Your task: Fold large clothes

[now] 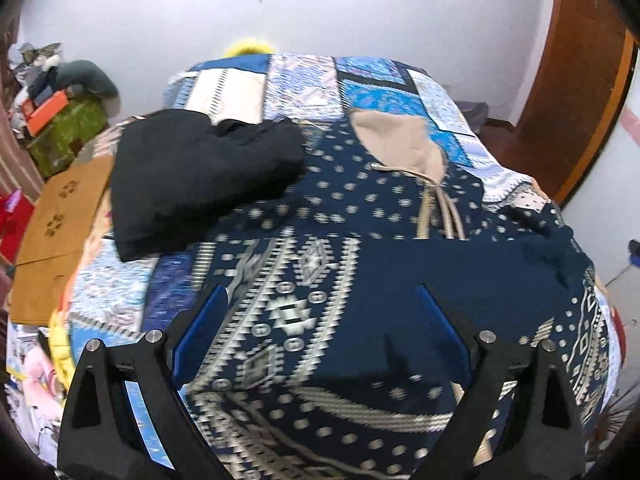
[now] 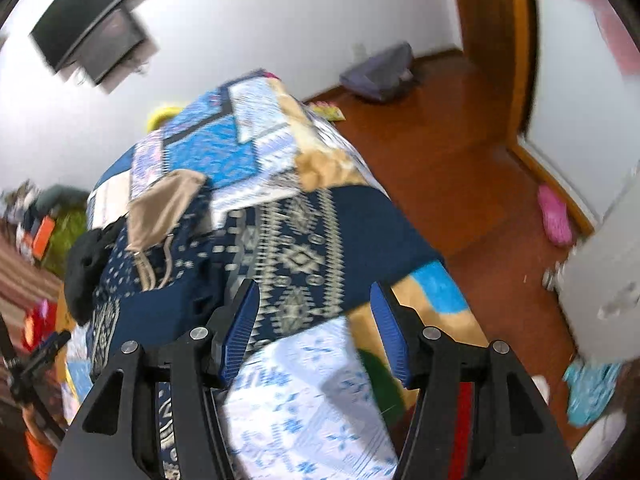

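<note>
A: Status? Which step are you on?

B: Looks like setup for the first fold. The navy patterned garment (image 1: 360, 240) lies spread flat on the bed (image 1: 248, 84), over the patchwork bedspread, running from the near edge toward the middle. Nothing gripped yet.

A: Jaws?

B: Your left gripper (image 1: 320, 320) has jaws apart, hovering over the garment near the near edge, no cloth between them. Your right gripper (image 2: 316, 320) also has jaws apart, over the garment's edge near the right side of the bed, empty.

A: Next move?

B: My guess: lower both grippers to an edge or corner of the garment, close on one layer only, then lift and carry it across. It's thin cloth on a soft bedspread, so you risk pinching the bedspread too.

A: What differs between views?

B: Left view shows a black folded garment (image 1: 200, 176) toward the far left of the bed, just touching the navy one, plus a beige hood with drawstrings (image 1: 400, 144) on the navy one's far end. Right view shows the right side of the bed, the wooden floor (image 2: 460, 184) and a pink slipper (image 2: 554, 216), none in the left view. Right view is motion-blurred; fine detail unclear.
</note>
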